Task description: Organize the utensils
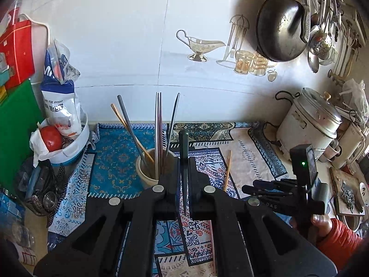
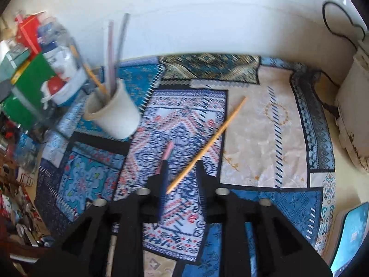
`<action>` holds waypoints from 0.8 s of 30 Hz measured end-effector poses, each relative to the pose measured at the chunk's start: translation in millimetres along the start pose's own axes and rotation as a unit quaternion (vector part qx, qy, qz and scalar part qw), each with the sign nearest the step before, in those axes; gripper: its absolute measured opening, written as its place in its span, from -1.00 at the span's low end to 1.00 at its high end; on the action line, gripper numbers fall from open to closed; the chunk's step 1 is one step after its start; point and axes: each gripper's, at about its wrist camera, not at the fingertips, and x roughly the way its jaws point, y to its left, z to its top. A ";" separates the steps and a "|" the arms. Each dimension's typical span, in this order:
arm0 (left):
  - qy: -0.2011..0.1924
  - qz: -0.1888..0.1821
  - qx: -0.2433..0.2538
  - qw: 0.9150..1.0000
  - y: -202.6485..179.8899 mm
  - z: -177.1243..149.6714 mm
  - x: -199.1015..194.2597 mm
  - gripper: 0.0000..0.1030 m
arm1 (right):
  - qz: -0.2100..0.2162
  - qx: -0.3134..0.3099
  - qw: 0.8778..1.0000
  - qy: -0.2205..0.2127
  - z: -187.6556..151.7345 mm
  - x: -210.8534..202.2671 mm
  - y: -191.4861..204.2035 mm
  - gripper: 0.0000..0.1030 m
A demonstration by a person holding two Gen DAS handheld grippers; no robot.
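wooden chopstick (image 2: 207, 142): loose on cloth (image 2: 265, 127), tip between right gripper (image 2: 182, 168) parted jaws | light, stiff, rolls; pinch mid-shaft | left gripper (image 1: 184, 161) clamped on dark chopstick (image 1: 183, 152), cup (image 1: 150, 168) just left

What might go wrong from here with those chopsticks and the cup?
The black chopstick, pinched thinly in the left gripper, may pivot or slip, or knock the sticks leaning in the cup. The wooden chopstick lies flat; the open right gripper might just push it away.
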 end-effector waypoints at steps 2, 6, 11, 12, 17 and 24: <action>-0.001 0.002 -0.003 1.000 2.2 0.0 -0.4 -0.93 | -0.011 0.022 1.000 0.002 6.0 12.4 -14.4 -0.34; 0.001 0.008 -0.012 1.000 8.2 -0.8 1.2 -0.93 | -0.019 0.052 0.998 0.028 23.0 46.5 -33.0 -0.34; 0.007 0.020 -0.026 0.999 17.7 -2.9 3.0 -0.93 | -0.039 0.056 0.996 0.058 40.9 92.3 -37.8 -0.34; 0.008 0.022 -0.028 0.999 19.2 -3.4 3.1 -0.93 | -0.049 0.055 0.995 0.063 42.9 99.9 -37.8 -0.34; 0.007 0.031 -0.037 0.999 25.6 -4.4 2.6 -0.93 | -0.072 0.043 0.995 0.055 48.1 110.7 -33.8 -0.45; 0.001 0.031 -0.043 0.999 26.7 -2.0 0.3 -0.93 | -0.077 0.012 0.996 0.045 51.2 105.3 -22.5 -0.86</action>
